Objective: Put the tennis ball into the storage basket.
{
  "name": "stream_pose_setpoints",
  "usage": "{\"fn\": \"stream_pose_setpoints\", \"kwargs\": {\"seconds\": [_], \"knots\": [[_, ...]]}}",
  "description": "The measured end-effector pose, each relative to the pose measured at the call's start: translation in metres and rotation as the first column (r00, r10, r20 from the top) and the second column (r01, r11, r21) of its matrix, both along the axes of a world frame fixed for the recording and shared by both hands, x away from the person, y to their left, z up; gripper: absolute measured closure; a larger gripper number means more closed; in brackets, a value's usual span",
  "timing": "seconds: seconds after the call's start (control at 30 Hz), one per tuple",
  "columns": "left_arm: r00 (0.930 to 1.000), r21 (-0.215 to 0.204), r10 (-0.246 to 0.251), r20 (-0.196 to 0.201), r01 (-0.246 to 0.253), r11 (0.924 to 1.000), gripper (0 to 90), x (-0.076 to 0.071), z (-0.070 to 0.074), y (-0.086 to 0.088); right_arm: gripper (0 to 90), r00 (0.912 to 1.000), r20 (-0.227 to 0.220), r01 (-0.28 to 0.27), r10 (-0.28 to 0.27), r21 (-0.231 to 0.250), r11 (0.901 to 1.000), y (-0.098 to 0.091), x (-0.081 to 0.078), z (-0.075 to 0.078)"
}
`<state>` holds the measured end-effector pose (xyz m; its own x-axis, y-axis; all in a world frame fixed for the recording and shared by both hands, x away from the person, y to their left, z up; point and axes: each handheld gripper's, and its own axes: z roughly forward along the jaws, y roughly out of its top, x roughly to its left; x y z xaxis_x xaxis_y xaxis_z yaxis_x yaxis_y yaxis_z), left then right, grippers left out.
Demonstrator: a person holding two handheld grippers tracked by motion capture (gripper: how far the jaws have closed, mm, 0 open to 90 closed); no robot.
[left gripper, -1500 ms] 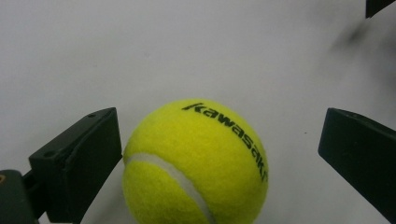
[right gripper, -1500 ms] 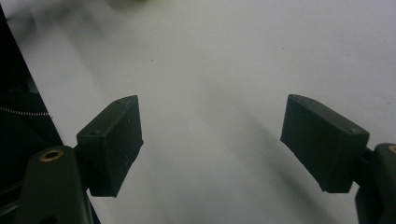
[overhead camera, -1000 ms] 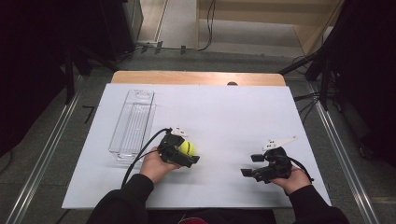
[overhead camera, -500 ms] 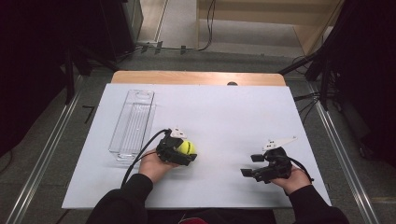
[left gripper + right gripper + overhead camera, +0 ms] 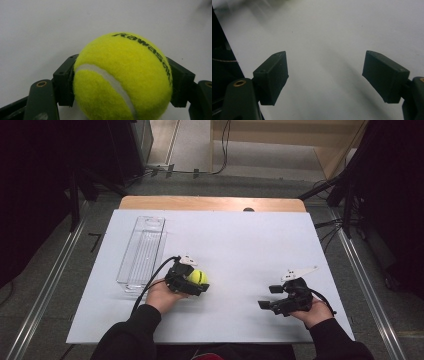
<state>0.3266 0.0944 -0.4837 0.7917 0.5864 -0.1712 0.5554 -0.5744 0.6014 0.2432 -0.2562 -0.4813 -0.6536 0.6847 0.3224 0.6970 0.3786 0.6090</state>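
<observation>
Your left gripper (image 5: 196,281) has just closed its jaws on the ball (image 5: 197,277), and in the left gripper view both pads press the ball (image 5: 122,77) from either side; it sits low on the sheet (image 5: 240,245), near your edge and left of centre, just right of the clear tray (image 5: 142,251). A ball has no long axis, but its white seam runs diagonally across the face toward you and the black lettering curves over its top right. Your right gripper (image 5: 272,297) rests on the near right of the sheet, well apart from the ball, its jaws wide with nothing between them and pointing left.
</observation>
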Motion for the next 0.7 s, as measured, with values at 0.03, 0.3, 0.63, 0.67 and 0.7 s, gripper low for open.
{"fn": "stream_pose_setpoints", "kwargs": {"seconds": [0.03,0.3,0.63,0.67,0.7], "knots": [[1.0,-0.005,0.0,-0.002,0.0,1.0,26.5,0.0,0.001,0.0,18.5,1.0,-0.001,-0.001,0.001,0.001,1.0,0.0,0.0,0.0],[0.9995,-0.012,0.011,-0.03,-0.011,0.9999,26.6,0.001,0.009,0.002,18.5,1.0,0.0,-0.001,0.001,0.0,1.0,0.001,0.0,0.0],[0.999,-0.021,0.002,-0.046,-0.003,0.9998,26.5,-0.002,0.02,0.003,18.5,1.0,0.002,0.0,0.0,-0.002,1.0,0.0,0.0,0.0],[0.9989,-0.022,-0.002,-0.046,0.001,0.9998,26.5,-0.002,0.021,0.003,18.5,1.0,0.002,0.001,-0.001,0.0,1.0,0.0,0.0,0.0],[0.9989,-0.021,-0.006,-0.046,0.006,0.9998,26.6,-0.002,0.022,0.002,18.5,1.0,0.004,0.0,0.0,0.0,1.0,0.0,0.0,0.0]]}}
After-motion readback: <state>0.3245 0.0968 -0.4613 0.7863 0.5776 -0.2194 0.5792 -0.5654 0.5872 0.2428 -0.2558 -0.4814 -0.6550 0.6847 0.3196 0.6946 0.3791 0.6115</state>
